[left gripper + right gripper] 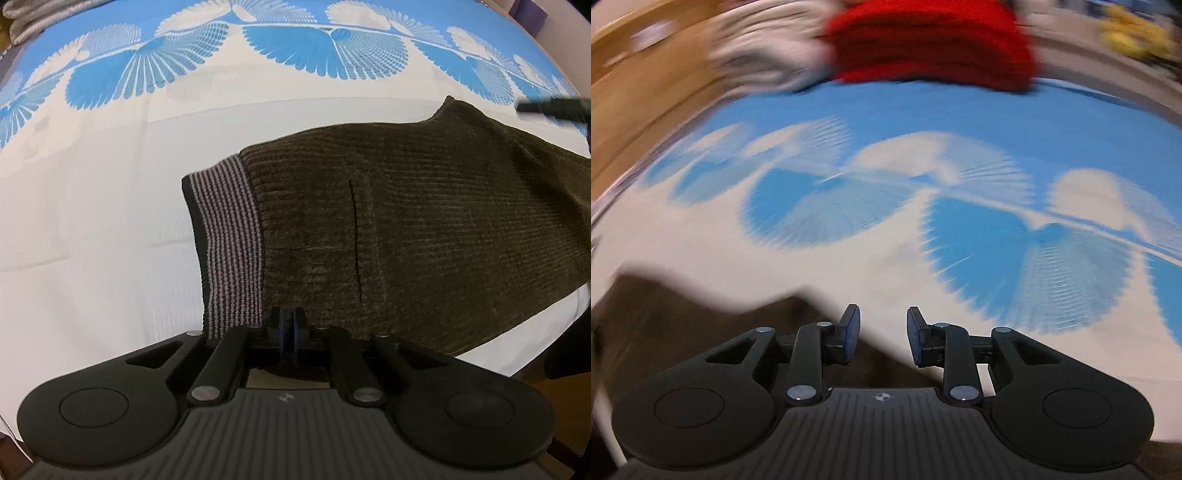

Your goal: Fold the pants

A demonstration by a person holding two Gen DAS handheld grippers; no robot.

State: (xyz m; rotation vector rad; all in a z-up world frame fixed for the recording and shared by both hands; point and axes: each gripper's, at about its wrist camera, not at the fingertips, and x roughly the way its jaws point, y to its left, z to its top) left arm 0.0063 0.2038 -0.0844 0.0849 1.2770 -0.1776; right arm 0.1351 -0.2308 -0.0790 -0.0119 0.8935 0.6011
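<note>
One pair of dark olive ribbed pants [424,229] lies on the bed [92,221], its cover white with a band of blue fan shapes toward the far edge. The striped waistband [231,240] is on the left, one pocket slit [355,236] beside it. The left gripper [288,328] is pressed together, pinching the pants' near edge next to the waistband. The right gripper [882,334] is spread, holding nothing, above the cover just past the pants' edge; that view is blurred. One red folded cloth [934,40] sits at the far edge. No writing is readable.
</note>
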